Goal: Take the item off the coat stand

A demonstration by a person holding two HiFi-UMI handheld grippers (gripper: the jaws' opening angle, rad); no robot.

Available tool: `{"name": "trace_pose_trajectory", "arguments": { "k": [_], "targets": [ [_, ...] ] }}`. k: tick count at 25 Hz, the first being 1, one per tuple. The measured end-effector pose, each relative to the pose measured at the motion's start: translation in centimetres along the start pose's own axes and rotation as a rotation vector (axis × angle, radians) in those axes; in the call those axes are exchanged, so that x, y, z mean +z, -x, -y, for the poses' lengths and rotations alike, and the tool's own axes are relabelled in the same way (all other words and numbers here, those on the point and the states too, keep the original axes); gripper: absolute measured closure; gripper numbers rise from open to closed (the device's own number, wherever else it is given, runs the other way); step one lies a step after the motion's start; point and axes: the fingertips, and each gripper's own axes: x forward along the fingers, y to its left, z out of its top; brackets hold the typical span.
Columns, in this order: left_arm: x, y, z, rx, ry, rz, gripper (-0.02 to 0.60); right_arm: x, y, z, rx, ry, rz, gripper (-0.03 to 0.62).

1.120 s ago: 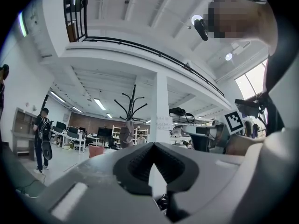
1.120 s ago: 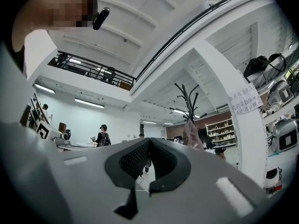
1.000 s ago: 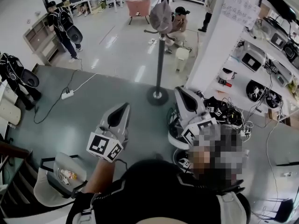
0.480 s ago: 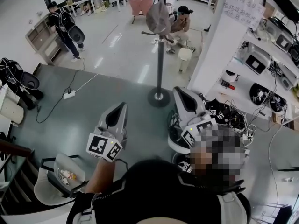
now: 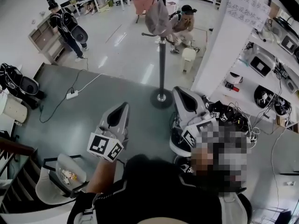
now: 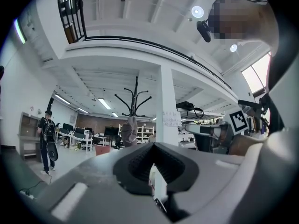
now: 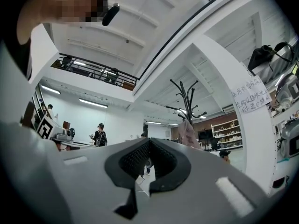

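Head view: the stand (image 5: 161, 64) is seen slightly nearer than a second ago. The item (image 5: 157, 17) hangs at its top, well ahead of the left gripper (image 5: 123, 108) and right gripper (image 5: 179, 92).

Left gripper view: the jaws are clenched on nothing.

Right gripper view: the jaws are likewise clenched and empty, so the approach is judged barely begun.

The head view looks steeply down from above the person. The gripper views look about level, close behind the left claw (image 6: 153, 146) and the right claw (image 7: 149, 141); all share the far coat stand (image 5: 161, 64).
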Motion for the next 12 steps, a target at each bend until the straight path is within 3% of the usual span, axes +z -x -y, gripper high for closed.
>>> {"name": "trace_pose_trajectory", "arguments": {
  "k": [12],
  "targets": [
    [0.2,-2.9,-4.9,-0.052,0.01,0.014,0.561,-0.7,-5.4,1.1,-0.04,0.015,0.0,0.585]
  ]
}}
